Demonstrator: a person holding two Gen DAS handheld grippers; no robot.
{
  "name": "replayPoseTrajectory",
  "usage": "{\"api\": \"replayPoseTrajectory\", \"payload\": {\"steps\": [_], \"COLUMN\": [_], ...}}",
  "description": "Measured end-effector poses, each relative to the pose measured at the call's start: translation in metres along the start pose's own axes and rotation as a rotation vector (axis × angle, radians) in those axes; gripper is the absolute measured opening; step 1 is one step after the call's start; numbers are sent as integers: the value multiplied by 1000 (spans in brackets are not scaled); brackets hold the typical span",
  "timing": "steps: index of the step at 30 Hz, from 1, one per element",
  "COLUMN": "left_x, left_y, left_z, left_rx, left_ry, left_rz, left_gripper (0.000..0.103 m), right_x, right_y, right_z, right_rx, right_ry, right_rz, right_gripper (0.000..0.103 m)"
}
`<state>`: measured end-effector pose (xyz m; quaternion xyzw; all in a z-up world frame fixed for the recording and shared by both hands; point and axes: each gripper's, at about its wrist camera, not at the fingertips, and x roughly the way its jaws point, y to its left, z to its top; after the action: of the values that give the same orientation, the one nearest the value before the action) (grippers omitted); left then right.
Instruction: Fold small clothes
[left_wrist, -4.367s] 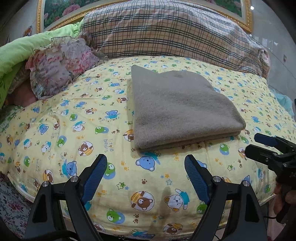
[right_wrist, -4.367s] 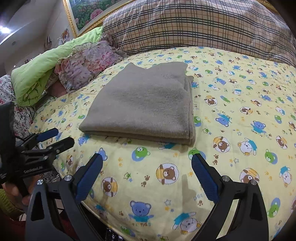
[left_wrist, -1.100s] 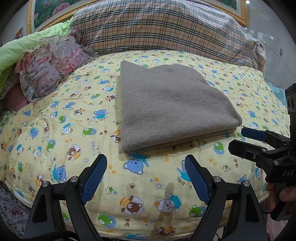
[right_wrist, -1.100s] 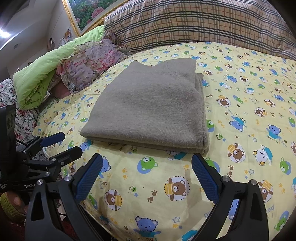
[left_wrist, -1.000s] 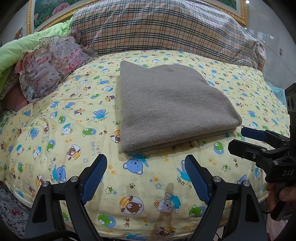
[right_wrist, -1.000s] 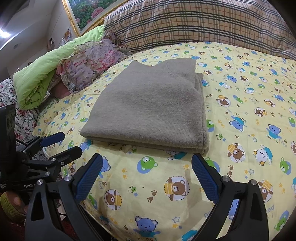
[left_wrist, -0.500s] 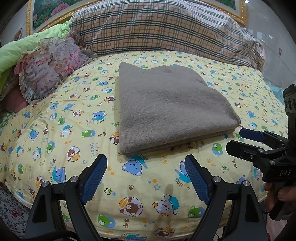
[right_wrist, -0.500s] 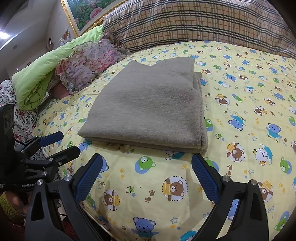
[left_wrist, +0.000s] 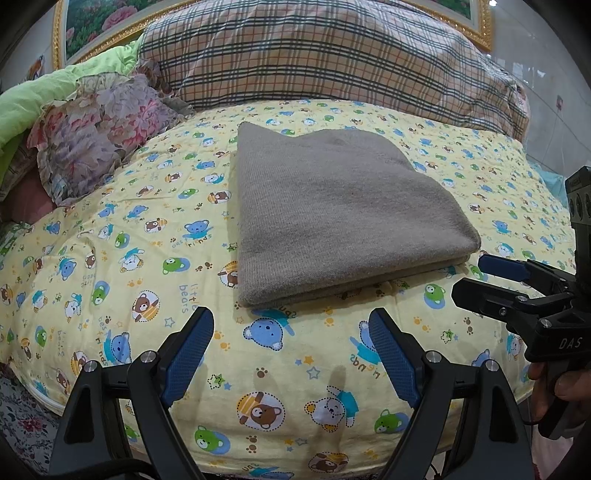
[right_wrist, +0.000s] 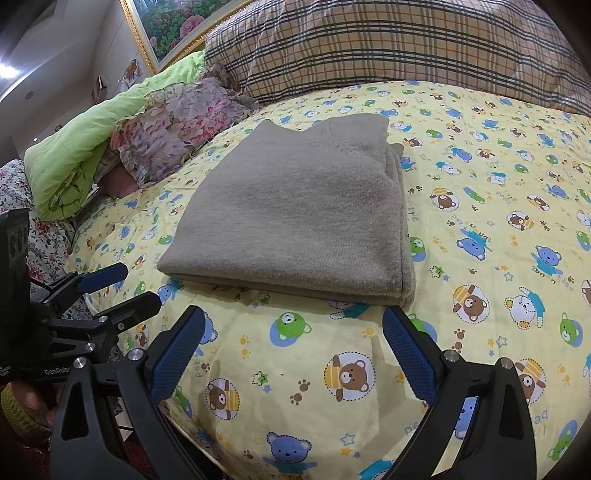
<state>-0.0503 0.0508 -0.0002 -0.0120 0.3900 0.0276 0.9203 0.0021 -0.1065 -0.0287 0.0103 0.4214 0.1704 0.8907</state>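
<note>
A grey-brown knitted garment (left_wrist: 332, 214) lies folded into a flat rectangle on the yellow bear-print quilt (left_wrist: 110, 258); it also fills the middle of the right wrist view (right_wrist: 295, 214). My left gripper (left_wrist: 291, 317) hovers just short of the garment's near edge, open, with nothing between its blue pads. To its right, my right gripper (right_wrist: 293, 314) is open and empty too, close to the garment's near right corner. Each gripper shows in the other's view: the right gripper (left_wrist: 471, 275) by the garment's right corner, the left gripper (right_wrist: 140, 284) by its left corner.
A large plaid pillow (left_wrist: 314, 59) lies behind the garment. A floral cushion (left_wrist: 96, 140) and a green duvet (right_wrist: 85, 147) are piled at the left. The quilt's rounded front edge drops off just below the grippers. A person's hand (left_wrist: 554, 384) holds the right gripper's handle.
Compared with the oldest frames, both views sit slightly closer to the garment. Over the last second nothing has visibly moved, and both grippers stay open.
</note>
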Motion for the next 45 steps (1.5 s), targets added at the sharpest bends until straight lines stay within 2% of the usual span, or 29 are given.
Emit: {"api": "replayPoseTrajectory", "payload": {"steps": [20,32,45], "left_x": [3,7,16], "left_y": [5,5,5], "left_z": [3,30,40], "left_rx": [1,28,21], "left_ry": [10,13,36], "left_rz": [4,28,24], "left_gripper": [86,86,86], "right_x": [0,-1,6], "right_y": [-3,-3,-7], "right_z": [2,30,42], "right_rx": [4,-6,-10], "right_ry": [1,1,11], "right_rz": [4,3,8], "right_gripper": [97,97,97]}}
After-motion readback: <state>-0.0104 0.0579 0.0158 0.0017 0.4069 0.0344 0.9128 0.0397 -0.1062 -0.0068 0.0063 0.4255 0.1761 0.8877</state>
